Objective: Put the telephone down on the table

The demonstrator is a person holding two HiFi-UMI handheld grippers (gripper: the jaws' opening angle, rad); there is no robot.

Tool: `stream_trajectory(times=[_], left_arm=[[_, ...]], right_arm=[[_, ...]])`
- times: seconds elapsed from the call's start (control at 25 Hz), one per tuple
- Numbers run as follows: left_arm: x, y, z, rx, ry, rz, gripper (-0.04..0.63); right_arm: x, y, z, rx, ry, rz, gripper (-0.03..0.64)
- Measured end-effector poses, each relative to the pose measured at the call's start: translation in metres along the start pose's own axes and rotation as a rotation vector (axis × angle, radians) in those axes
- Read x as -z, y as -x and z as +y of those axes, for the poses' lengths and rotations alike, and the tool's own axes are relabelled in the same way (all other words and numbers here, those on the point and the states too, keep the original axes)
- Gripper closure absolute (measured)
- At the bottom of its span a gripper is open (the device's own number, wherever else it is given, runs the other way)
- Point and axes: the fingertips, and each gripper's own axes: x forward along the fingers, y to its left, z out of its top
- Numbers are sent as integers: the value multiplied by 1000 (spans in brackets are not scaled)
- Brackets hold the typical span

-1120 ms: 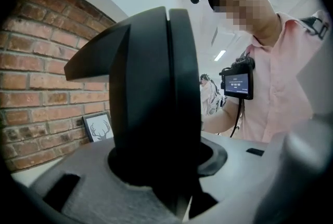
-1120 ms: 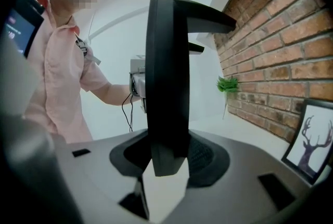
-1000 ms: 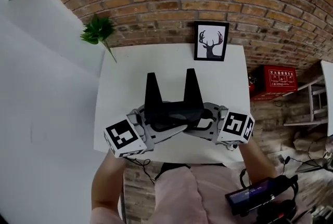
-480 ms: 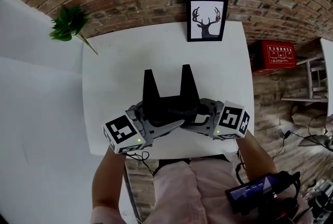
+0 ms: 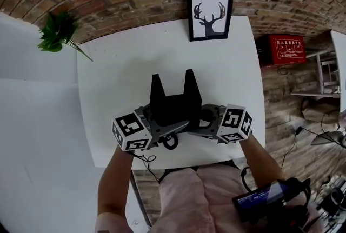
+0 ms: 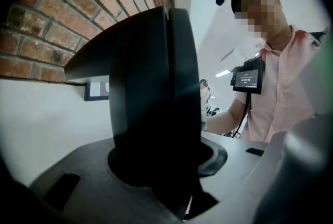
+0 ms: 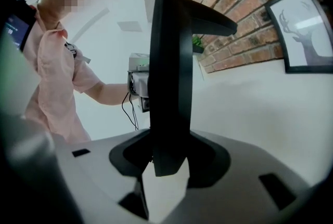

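The telephone (image 5: pixel 174 103) is a black piece with two upright prongs, held over the near part of the white table (image 5: pixel 113 75). My left gripper (image 5: pixel 160 128) is shut on its left end and my right gripper (image 5: pixel 204 121) on its right end. In the left gripper view the black body (image 6: pixel 151 98) fills the space between the grey jaws of the left gripper (image 6: pixel 158 171). The right gripper view has a black prong (image 7: pixel 169 77) standing up from the jaws of the right gripper (image 7: pixel 164 163). Whether the telephone's underside touches the table is hidden.
A framed deer picture (image 5: pixel 210 14) leans on the brick wall at the table's far edge. A green plant (image 5: pixel 55 33) sits beyond the table's far left corner. A red box (image 5: pixel 284 49) stands on the floor to the right. The table's front edge lies just below the grippers.
Both grippers have come down together with the telephone, closer to the table, and have rolled a little. The grip on it looks unchanged.
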Motion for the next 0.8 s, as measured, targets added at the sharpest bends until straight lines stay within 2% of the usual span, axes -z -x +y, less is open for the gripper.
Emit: stream_trajectory(times=[0.24, 0.8], left_arm=[[13, -3, 16, 14, 76, 2, 423], [23, -10, 31, 58, 182, 0, 423]], right_arm=[[10, -6, -11, 2, -55, -2, 439], [19, -7, -21, 12, -143, 4, 436]])
